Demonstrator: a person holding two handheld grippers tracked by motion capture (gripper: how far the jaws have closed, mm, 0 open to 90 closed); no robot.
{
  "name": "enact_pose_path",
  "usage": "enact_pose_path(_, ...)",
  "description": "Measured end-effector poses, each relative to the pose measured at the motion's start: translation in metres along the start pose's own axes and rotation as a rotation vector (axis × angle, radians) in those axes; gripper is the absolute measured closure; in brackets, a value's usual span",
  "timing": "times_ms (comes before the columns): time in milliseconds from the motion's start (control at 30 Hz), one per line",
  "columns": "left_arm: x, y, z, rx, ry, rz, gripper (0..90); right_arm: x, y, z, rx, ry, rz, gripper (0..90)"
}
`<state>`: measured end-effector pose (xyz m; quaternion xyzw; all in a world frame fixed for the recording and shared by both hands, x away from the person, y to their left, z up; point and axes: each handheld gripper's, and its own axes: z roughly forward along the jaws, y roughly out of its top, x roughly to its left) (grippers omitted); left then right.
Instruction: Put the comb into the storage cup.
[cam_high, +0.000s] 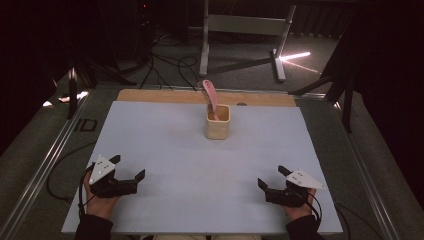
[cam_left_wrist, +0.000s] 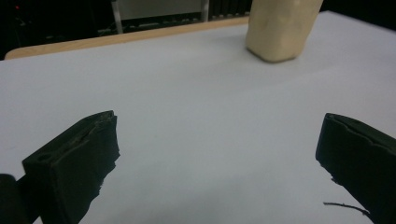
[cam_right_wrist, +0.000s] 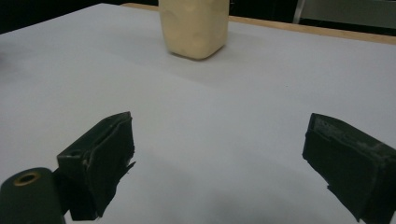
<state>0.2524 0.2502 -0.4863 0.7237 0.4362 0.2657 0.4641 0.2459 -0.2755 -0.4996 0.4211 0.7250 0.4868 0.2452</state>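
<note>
Both grippers sit low over the counter with nothing in them. Left gripper (cam_high: 131, 170) has its jaws wide apart, and right gripper (cam_high: 270, 178) has its jaws wide apart too. A hand holds each one from behind.

Ahead of both grippers, far from them and about halfway between them, stands a small cream cup (cam_high: 217, 122). It stands up straight on the white sheet (cam_high: 200, 170) that covers the counter. A pink spoon (cam_high: 211, 97) leans inside the cup, and its handle sticks up and tips a little toward the left gripper's side.

From the left gripper view, the cup (cam_left_wrist: 281, 29) is far ahead and off to one side of the open jaws. From the right gripper view, the cup (cam_right_wrist: 194, 27) is far ahead too, a bit to the other side.

Past the cup, a strip of bare wood (cam_high: 165, 96) shows at the far edge of the counter. Beyond that is a dark floor with black cables (cam_high: 165, 70) and a grey metal stand (cam_high: 245, 37).
</note>
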Motion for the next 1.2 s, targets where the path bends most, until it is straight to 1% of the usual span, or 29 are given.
enact_pose_path(33, 0.0, 0.0, 0.0, 0.0, 0.0, 0.0, 0.0, 0.0, 0.0, 0.0, 0.0, 0.0, 0.0, 8.9)
enact_pose_path(100, 0.002, -0.007, -0.002, 0.002, 0.01, -0.006, 0.0, -0.001, 0.0, -0.001, -0.004, -0.002, 0.002, 8.9)
enact_pose_path(233, 0.003, -0.014, -0.009, -0.018, 0.028, -0.014, 0.0, -0.001, 0.0, -0.002, -0.011, -0.003, -0.005, 8.9)
enact_pose_path(400, 0.004, -0.023, -0.017, -0.03, 0.054, -0.007, 0.0, -0.002, 0.0, -0.003, -0.012, -0.007, -0.006, 8.9)
enact_pose_path(467, 0.003, -0.025, -0.02, -0.044, 0.061, -0.005, 0.0, -0.001, 0.0, -0.004, -0.017, -0.007, -0.004, 8.9)
enact_pose_path(533, 0.002, -0.024, -0.022, -0.065, 0.068, -0.006, 0.0, 0.0, 0.001, -0.004, -0.019, -0.003, -0.008, 8.9)
enact_pose_path(600, 0.0, -0.022, -0.024, -0.092, 0.085, 0.003, 0.0, 0.001, 0.001, -0.004, -0.018, 0.0, -0.013, 8.9)
enact_pose_path(633, -0.001, -0.02, -0.025, -0.104, 0.087, 0.003, 0.0, 0.001, 0.0, -0.003, -0.017, 0.002, -0.014, 8.9)
enact_pose_path(667, -0.001, -0.02, -0.025, -0.104, 0.087, 0.003, 0.0, 0.001, 0.0, -0.003, -0.017, 0.002, -0.014, 8.9)
enact_pose_path(700, -0.002, -0.019, -0.025, -0.122, 0.093, 0.006, 0.0, 0.001, 0.0, -0.003, -0.017, 0.003, -0.019, 8.9)
enact_pose_path(767, -0.004, -0.018, -0.026, -0.136, 0.099, 0.009, 0.0, 0.0, 0.0, -0.002, -0.016, 0.002, -0.018, 8.9)
enact_pose_path(933, -0.005, -0.018, -0.022, -0.131, 0.099, 0.015, 0.0, -0.001, -0.002, -0.001, -0.01, -0.001, -0.016, 8.9)
enact_pose_path(1100, -0.007, -0.018, -0.022, -0.137, 0.122, 0.025, 0.0, 0.0, -0.001, -0.001, -0.008, 0.001, -0.024, 8.9)
enact_pose_path(1200, -0.007, -0.019, -0.019, -0.129, 0.13, 0.025, 0.0, 0.001, -0.001, 0.0, -0.007, 0.003, -0.026, 8.9)
